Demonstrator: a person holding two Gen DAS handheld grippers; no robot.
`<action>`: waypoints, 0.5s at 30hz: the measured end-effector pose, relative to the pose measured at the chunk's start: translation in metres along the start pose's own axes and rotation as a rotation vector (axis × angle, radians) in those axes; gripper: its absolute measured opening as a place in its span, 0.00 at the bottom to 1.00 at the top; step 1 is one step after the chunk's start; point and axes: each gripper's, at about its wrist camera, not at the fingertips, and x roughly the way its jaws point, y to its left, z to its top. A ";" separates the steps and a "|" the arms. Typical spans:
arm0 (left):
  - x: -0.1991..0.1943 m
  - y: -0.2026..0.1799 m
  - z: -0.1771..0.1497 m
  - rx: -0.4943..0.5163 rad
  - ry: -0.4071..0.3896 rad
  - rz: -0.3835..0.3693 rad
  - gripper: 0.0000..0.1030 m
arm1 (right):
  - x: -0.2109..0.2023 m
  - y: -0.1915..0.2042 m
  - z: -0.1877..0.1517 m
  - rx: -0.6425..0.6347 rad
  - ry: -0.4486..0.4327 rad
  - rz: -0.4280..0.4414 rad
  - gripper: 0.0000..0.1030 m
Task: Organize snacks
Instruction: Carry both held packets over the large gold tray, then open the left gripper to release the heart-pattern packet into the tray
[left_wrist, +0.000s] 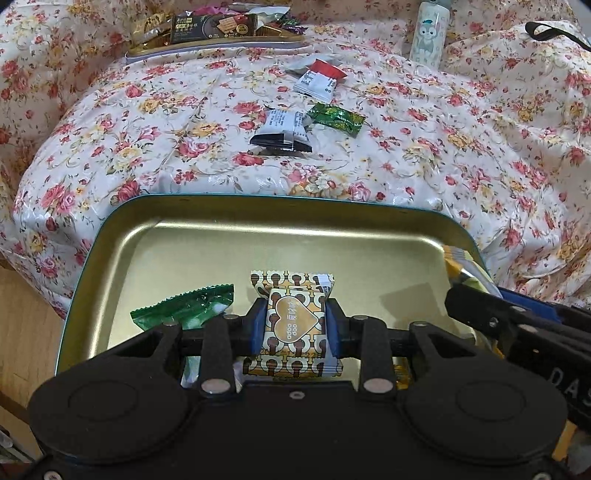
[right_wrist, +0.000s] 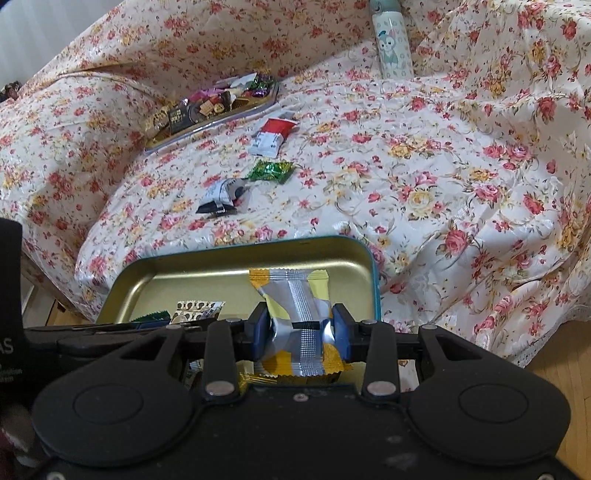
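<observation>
My left gripper (left_wrist: 295, 325) is shut on a brown-and-cream patterned snack packet (left_wrist: 295, 314) with a heart label, held over a gold tin tray (left_wrist: 221, 236) with a teal rim. A green wrapper (left_wrist: 184, 306) lies in the tray at its left. My right gripper (right_wrist: 301, 328) is shut on a yellow-and-silver snack packet (right_wrist: 295, 295), held over the same tray (right_wrist: 332, 251). Loose on the floral cloth lie a red-and-white packet (left_wrist: 317, 79), a green foil candy (left_wrist: 338, 118) and a black-and-white packet (left_wrist: 284, 129).
A second tray (left_wrist: 221, 44) piled with several snacks sits at the far left of the table, also in the right wrist view (right_wrist: 214, 107). A pale bottle with a cartoon rabbit (left_wrist: 430, 33) stands at the back. The wooden floor (right_wrist: 554, 369) shows past the cloth's edge.
</observation>
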 end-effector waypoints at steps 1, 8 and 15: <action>-0.001 -0.001 -0.002 0.003 -0.009 0.003 0.41 | 0.001 0.000 0.000 -0.004 0.001 -0.005 0.37; -0.007 0.004 -0.004 -0.007 -0.041 0.038 0.42 | 0.007 0.000 -0.001 -0.005 0.015 -0.020 0.38; -0.013 0.007 -0.007 -0.013 -0.054 0.038 0.42 | 0.011 0.001 -0.003 -0.007 0.027 -0.026 0.38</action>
